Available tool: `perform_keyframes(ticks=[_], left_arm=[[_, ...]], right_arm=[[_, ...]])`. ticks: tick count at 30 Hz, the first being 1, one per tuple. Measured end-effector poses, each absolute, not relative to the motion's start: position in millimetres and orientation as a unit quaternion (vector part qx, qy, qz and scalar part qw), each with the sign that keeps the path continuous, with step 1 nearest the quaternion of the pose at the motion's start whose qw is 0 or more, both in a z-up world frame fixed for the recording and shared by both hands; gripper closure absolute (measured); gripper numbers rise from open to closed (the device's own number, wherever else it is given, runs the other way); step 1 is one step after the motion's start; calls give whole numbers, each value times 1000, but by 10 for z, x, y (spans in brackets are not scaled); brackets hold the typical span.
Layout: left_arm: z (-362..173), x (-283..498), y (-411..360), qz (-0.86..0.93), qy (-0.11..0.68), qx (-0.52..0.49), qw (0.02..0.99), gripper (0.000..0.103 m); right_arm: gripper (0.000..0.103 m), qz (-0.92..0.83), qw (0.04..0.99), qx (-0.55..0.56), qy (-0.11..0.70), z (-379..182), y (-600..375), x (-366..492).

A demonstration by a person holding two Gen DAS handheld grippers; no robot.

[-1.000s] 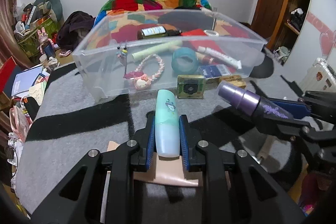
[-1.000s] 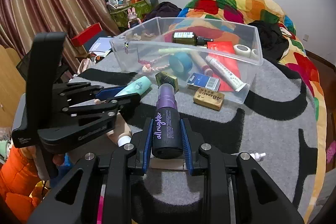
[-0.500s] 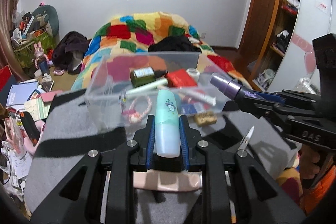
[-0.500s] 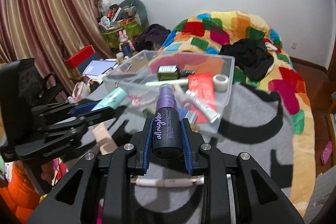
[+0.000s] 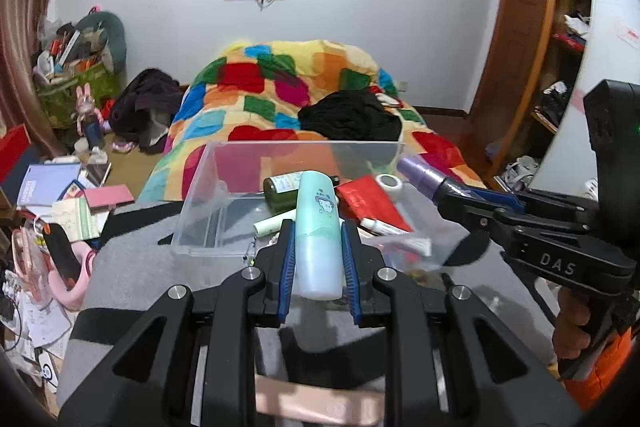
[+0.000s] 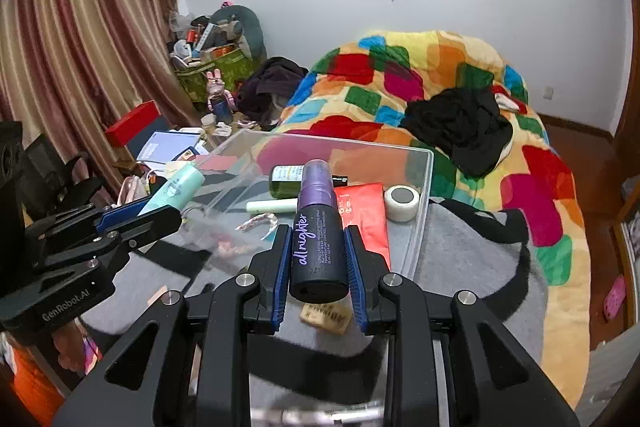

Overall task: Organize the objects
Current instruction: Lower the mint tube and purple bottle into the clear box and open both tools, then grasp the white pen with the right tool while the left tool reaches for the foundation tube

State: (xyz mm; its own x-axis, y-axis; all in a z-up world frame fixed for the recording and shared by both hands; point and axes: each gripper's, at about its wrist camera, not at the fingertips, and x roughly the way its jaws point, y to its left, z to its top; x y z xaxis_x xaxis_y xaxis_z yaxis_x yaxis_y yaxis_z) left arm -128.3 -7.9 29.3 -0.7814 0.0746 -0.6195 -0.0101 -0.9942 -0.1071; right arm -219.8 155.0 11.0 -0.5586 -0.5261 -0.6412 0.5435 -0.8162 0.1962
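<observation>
My left gripper (image 5: 318,227) is shut on a mint-green tube (image 5: 318,235), held in the air above the near edge of a clear plastic bin (image 5: 200,227). My right gripper (image 6: 318,231) is shut on a dark purple spray bottle (image 6: 316,227), also raised near the bin (image 6: 424,203). The right gripper with the purple bottle shows at the right of the left wrist view (image 5: 420,175). The left gripper with the green tube shows at the left of the right wrist view (image 6: 174,189). The bin holds a green bottle (image 6: 286,181), a red packet (image 6: 360,215), a tape roll (image 6: 402,203) and several other small items.
The bin stands on a grey and black patterned rug (image 6: 472,259). A tan eraser (image 6: 326,315) lies on the rug under my right gripper. A colourful quilt (image 5: 288,95) with black clothing lies behind. Books and clutter (image 5: 60,199) lie at the left.
Both grippers have risen with their bottles, so the bin now looks lower and farther. The two grippers have kept their grip and their side-by-side spacing.
</observation>
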Motion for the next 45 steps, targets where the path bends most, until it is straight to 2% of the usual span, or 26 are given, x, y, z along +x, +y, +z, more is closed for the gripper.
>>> perform_keyframes(ticks=[6, 16, 18, 22, 28, 30, 32, 40, 45], left_arm=[[137, -1564, -201, 930, -74, -358, 19, 81], [0, -1750, -182, 922, -74, -381, 19, 81], [18, -1731, -172, 922, -72, -380, 23, 81], [67, -1671, -137, 922, -70, -378, 33, 81], [163, -1472, -104, 927, -62, -368, 40, 63], [180, -1376, -112, 928, -57, -366, 40, 50], [174, -1262, -126, 929, -51, -366, 40, 43], [-20, -829, -251, 914, -14, -402, 50, 37], [-206, -570, -272, 904, 13, -423, 66, 27]], right_arm=[[80, -867, 301, 396, 6, -86, 1468, -2446], [79, -862, 303, 405, 30, -183, 1353, -2494], [77, -863, 301, 404, 31, -165, 1368, -2471], [58, -865, 303, 399, 23, -114, 1426, -2414], [56, -878, 293, 375, 38, -1, 1536, -2235], [54, -882, 294, 367, 41, 40, 1586, -2148], [51, -883, 296, 361, 43, 68, 1626, -2070], [43, -875, 312, 361, 78, -24, 1796, -1718], [34, -858, 319, 373, 149, -278, 1882, -1452]])
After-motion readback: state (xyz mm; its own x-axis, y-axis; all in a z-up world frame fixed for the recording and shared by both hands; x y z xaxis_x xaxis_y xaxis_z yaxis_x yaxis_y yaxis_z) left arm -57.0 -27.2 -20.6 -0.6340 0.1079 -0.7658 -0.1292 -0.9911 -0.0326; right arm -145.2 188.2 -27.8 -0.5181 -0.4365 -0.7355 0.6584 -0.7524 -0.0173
